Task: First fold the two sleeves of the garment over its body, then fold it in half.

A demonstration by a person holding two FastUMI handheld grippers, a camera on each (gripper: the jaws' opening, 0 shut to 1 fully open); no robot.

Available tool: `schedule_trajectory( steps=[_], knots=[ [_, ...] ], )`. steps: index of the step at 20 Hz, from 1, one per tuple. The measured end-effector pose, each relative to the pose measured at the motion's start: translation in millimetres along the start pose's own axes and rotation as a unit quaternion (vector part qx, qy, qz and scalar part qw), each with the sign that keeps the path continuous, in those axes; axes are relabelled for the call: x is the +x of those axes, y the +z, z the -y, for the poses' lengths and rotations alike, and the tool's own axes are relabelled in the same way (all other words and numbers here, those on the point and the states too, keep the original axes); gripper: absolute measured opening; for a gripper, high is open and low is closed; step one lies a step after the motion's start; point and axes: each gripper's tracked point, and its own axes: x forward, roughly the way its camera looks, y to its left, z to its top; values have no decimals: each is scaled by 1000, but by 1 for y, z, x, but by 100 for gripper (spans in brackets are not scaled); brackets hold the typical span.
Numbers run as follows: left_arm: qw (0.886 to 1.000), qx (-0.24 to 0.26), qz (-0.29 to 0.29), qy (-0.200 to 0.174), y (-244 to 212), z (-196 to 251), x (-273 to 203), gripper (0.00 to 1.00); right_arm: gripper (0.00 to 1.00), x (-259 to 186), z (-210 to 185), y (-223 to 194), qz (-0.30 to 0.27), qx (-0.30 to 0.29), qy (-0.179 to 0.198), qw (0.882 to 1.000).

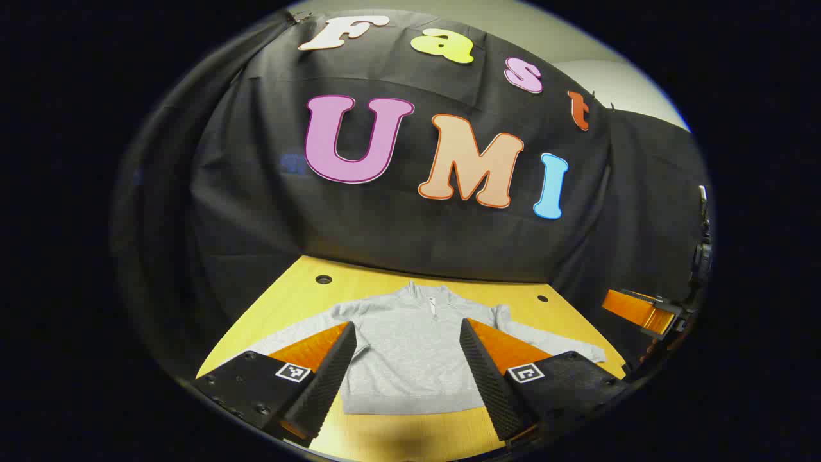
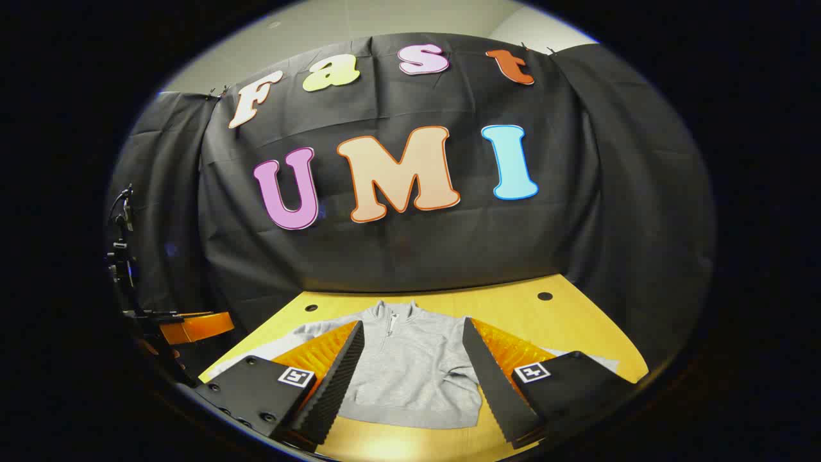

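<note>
A grey zip-neck sweatshirt (image 1: 410, 353) lies flat on the yellow table (image 1: 372, 285), collar toward the back wall and hem toward me. Its two sleeves (image 1: 555, 341) (image 1: 292, 335) spread out to either side. My left gripper (image 1: 407, 325) hovers open above the near part of the garment, nothing between its ridged fingers. In the right gripper view the same sweatshirt (image 2: 410, 369) lies below my right gripper (image 2: 414, 323), which is also open and holds nothing. Each gripper's fingers hide part of a sleeve. The right gripper (image 1: 641, 312) also appears at the far right of the left gripper view.
Small round holes (image 1: 324, 279) (image 1: 542, 298) mark the table's back corners. Black cloth walls close the booth behind and at both sides. The left gripper (image 2: 192, 327) and a dark stand (image 2: 122, 256) sit at the left edge of the right gripper view.
</note>
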Motion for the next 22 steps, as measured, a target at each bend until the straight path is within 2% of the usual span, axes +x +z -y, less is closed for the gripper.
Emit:
schedule_trajectory(
  steps=[1,2,17,22],
  knots=[
    [1000,-2,0,-1,-2,0,0,95,93,-2,3,-1,-2,0,-4,1000],
    [1000,-4,-1,-3,-2,1,-1,95,97,-3,6,-1,-3,2,-7,1000],
    [1000,-15,-1,-1,-5,-3,-1,95,97,-20,49,-1,1,6,-55,998],
    [1000,-10,-4,-4,-6,-4,2,95,97,-23,78,-7,-11,7,-70,997]
  ],
)
